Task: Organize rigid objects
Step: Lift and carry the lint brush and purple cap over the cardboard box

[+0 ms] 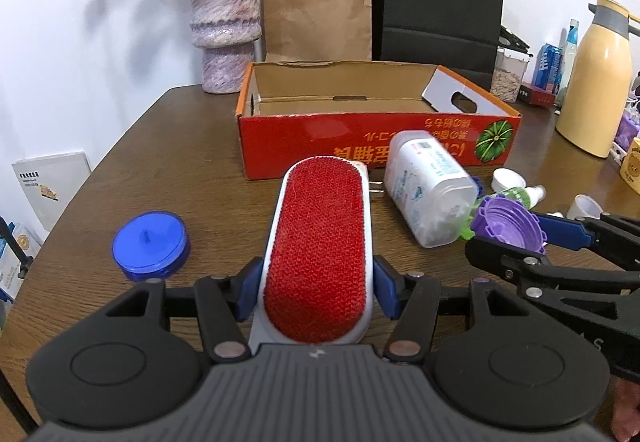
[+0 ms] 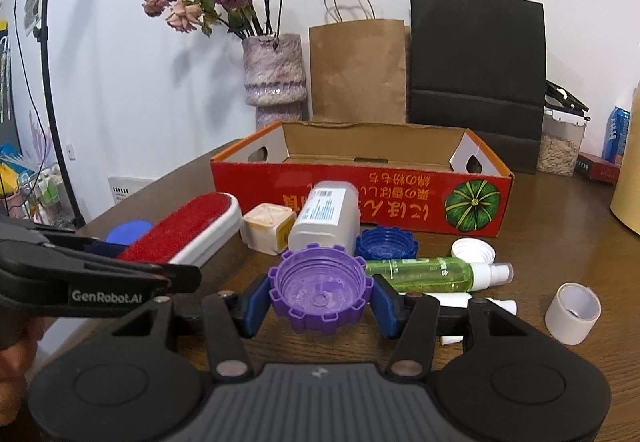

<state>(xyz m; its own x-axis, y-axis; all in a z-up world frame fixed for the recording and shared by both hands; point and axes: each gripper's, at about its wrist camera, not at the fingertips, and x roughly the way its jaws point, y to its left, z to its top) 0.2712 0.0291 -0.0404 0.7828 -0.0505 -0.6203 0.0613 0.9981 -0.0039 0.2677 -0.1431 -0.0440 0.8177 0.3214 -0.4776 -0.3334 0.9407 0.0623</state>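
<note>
My left gripper [image 1: 318, 292] is shut on a red-faced white lint brush [image 1: 320, 242], which points toward the red cardboard box [image 1: 376, 137]; the brush also shows in the right wrist view [image 2: 192, 230]. My right gripper [image 2: 320, 302] is shut on a purple ribbed cap [image 2: 320, 290], seen from the left wrist view [image 1: 508, 224] at the right. The box [image 2: 360, 197] stands open behind them. A white plastic jar [image 1: 428, 185] lies on its side in front of the box.
On the wooden table lie a blue lid [image 1: 150, 244], a blue ribbed cap [image 2: 386, 244], a green spray bottle [image 2: 436, 274], a cream cube [image 2: 266, 228], a white cap [image 2: 474, 250] and a tape roll [image 2: 572, 312]. A vase [image 1: 224, 25], paper bags [image 1: 316, 5] and a yellow thermos [image 1: 596, 81] stand behind.
</note>
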